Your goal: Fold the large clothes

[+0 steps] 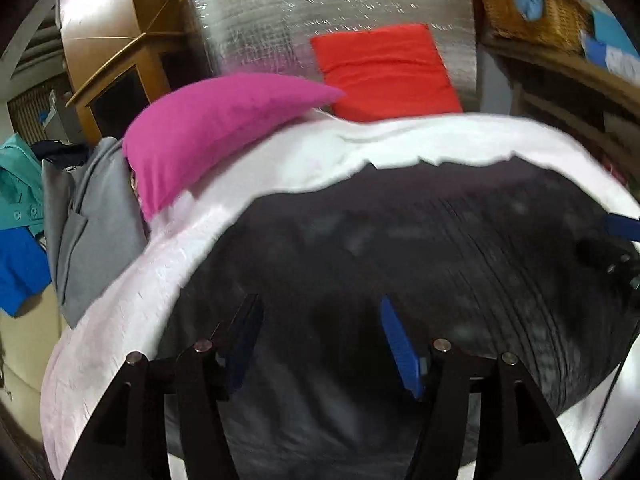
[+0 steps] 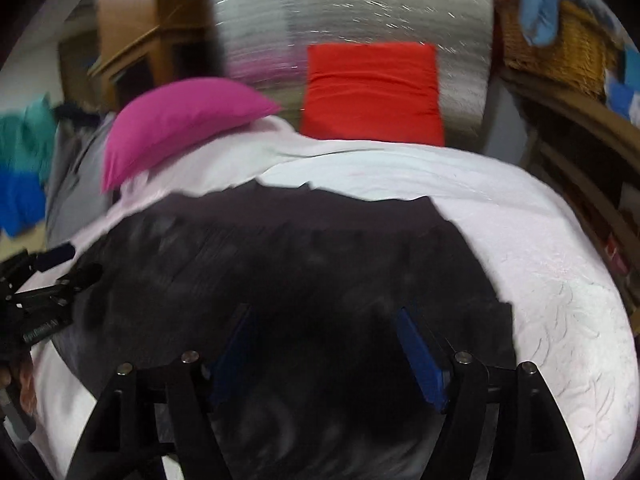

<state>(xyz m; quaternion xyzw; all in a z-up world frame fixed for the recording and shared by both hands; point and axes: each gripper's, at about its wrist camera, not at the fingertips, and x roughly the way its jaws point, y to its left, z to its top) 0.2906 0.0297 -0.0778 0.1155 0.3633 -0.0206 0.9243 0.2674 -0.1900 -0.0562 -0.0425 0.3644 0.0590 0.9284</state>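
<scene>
My left gripper point(image 1: 320, 344) hangs at the bottom centre of its view with its blue pads spread wide apart and nothing between them, and my right gripper point(image 2: 324, 350) sits the same way, jaws parted and empty. Directly under and ahead of both lies the dark garment point(image 1: 400, 248), spread flat and filling the lower middle of each frame; its long axis seems to run left to right across the view, though motion blur makes that hard to judge. Its far edge is jagged against the white bedspread point(image 1: 304, 160) beneath. Beyond, in the upper left, a magenta pillow point(image 1: 208, 128) rests on the spread, and a red cushion point(image 1: 384, 72) leans against the silver foil panel point(image 1: 320, 12).
</scene>
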